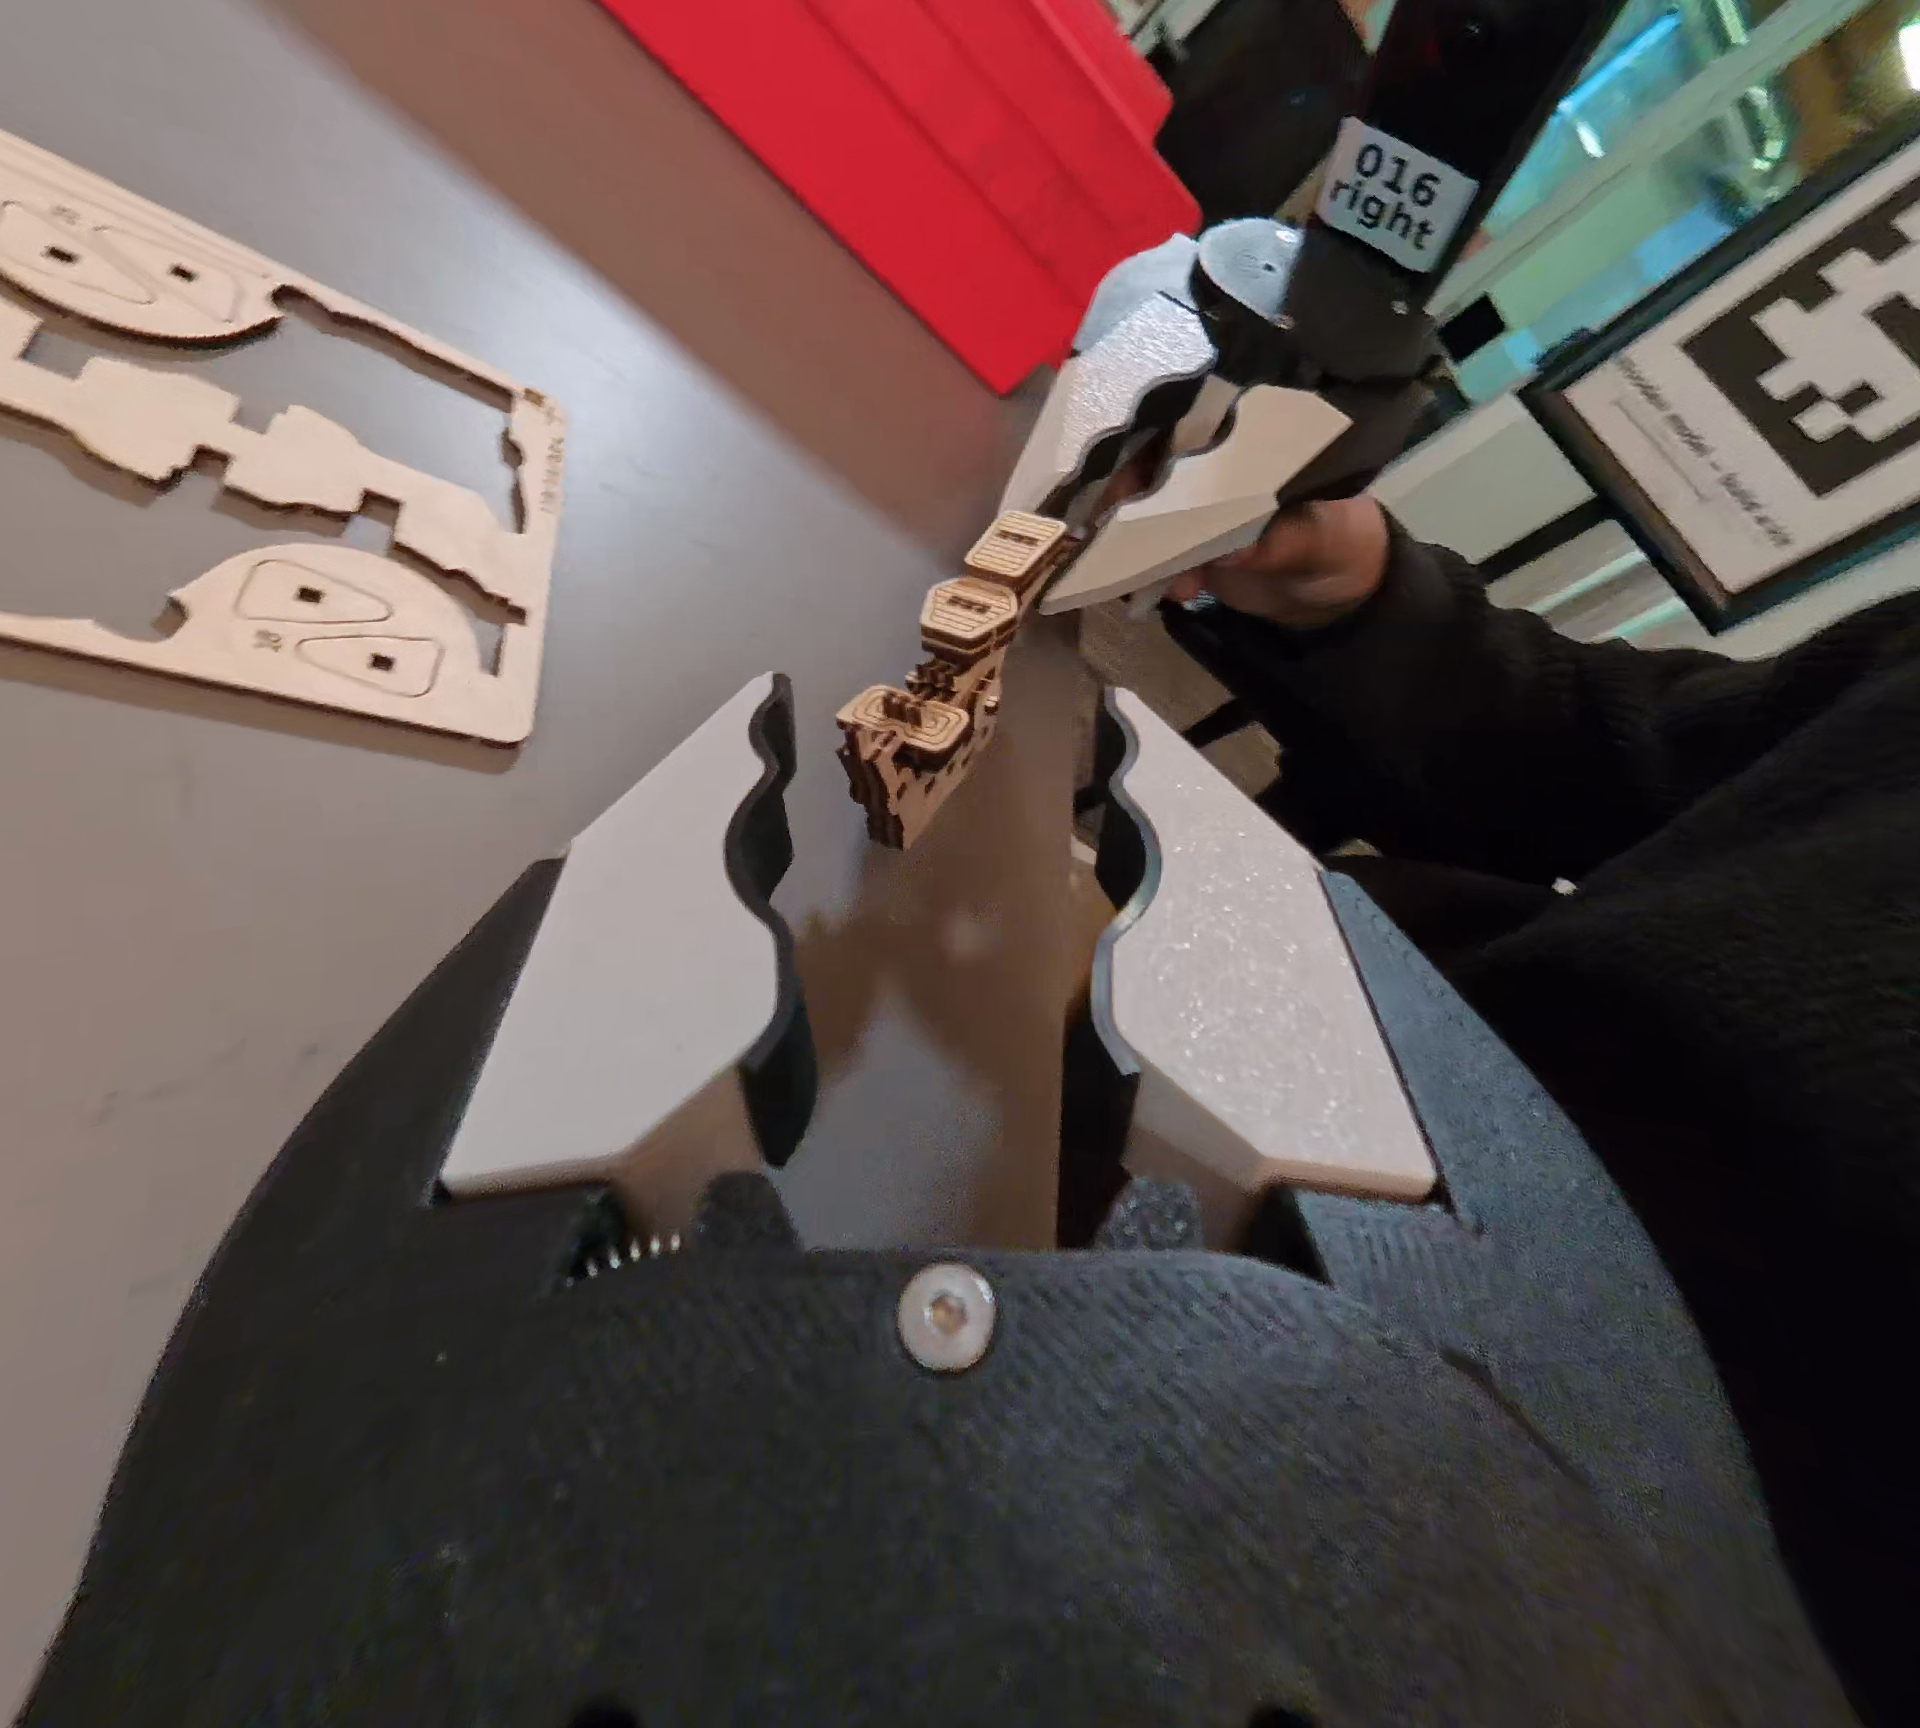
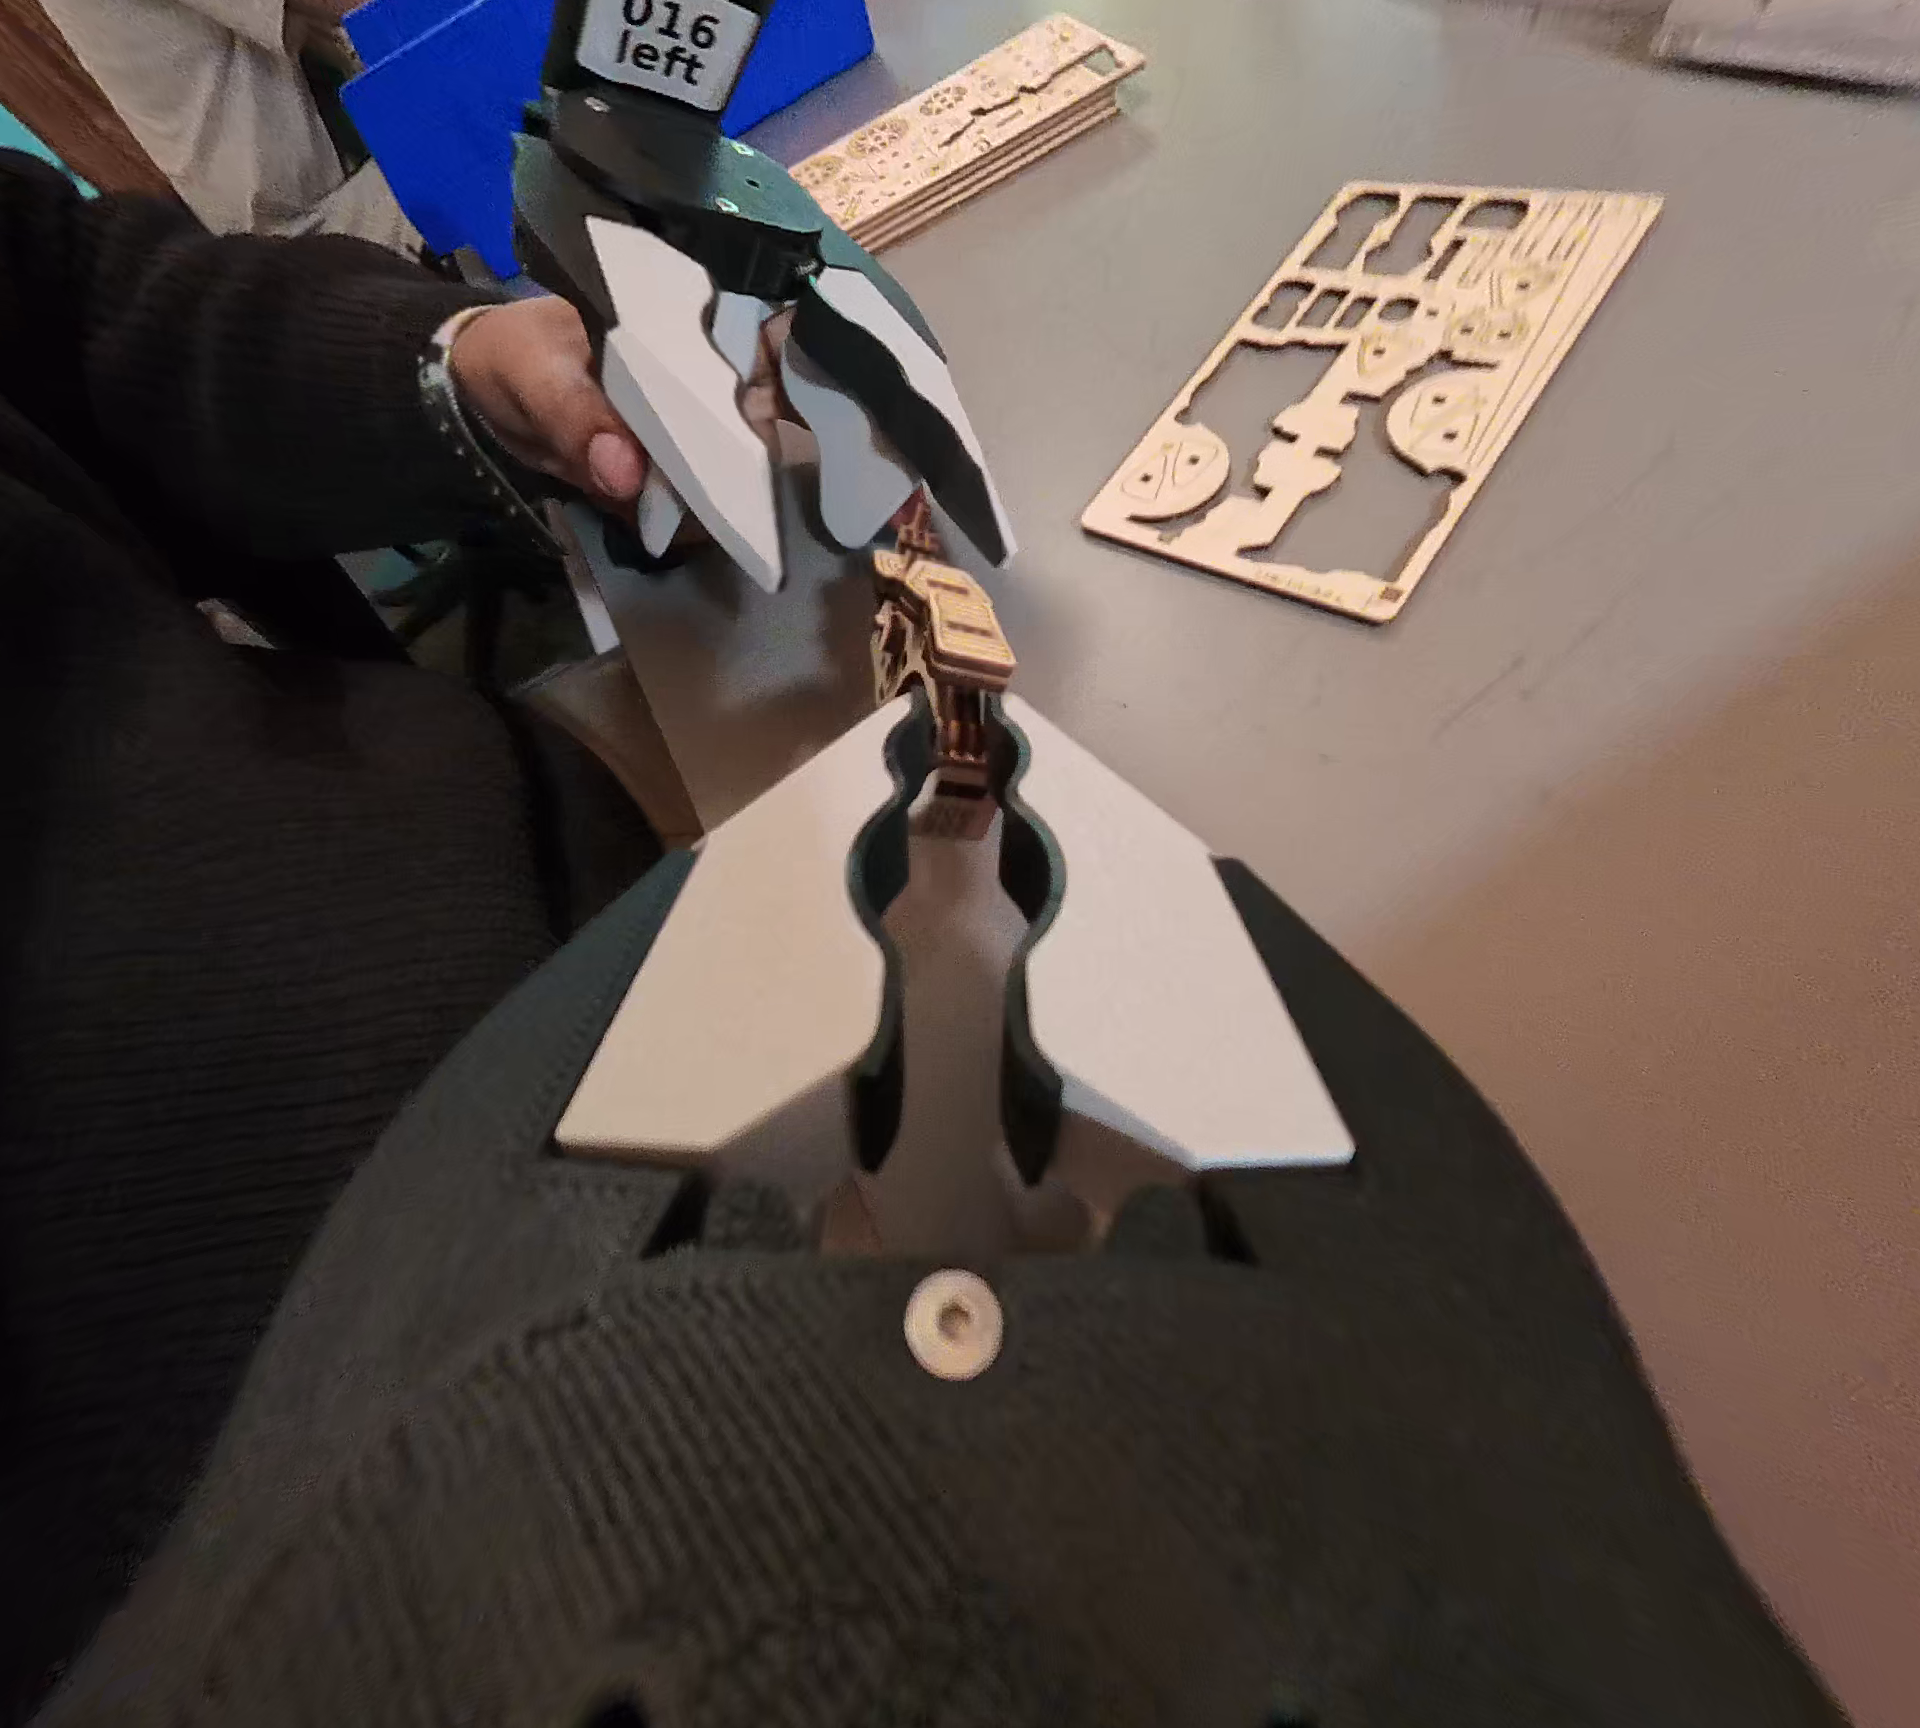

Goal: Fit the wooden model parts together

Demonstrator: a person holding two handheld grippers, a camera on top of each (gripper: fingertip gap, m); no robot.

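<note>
A small layered wooden model (image 1: pixel 925 702), partly assembled, is held above the grey table (image 1: pixel 312 951). My right gripper (image 2: pixel 956 728) is shut on its near end, and the model (image 2: pixel 940 629) sticks out forward from the fingertips. In the left wrist view the right gripper (image 1: pixel 1039 561) comes in from the upper right. My left gripper (image 1: pixel 945 702) is open, its fingertips on either side of the model's free end, with a gap on each side. It also shows in the right wrist view (image 2: pixel 883 561), open around the model's far tip.
A flat wooden parts sheet (image 1: pixel 312 535) with cut-outs lies on the table, also in the right wrist view (image 2: pixel 1382 400). A stack of sheets (image 2: pixel 966 130) lies farther back. A red box (image 1: pixel 831 68), a blue box (image 2: pixel 468 78), a marker sign (image 1: pixel 1787 369) and a seated person (image 2: pixel 156 16) border the table. Spacing between my two grippers at the tips: around 5 centimeters.
</note>
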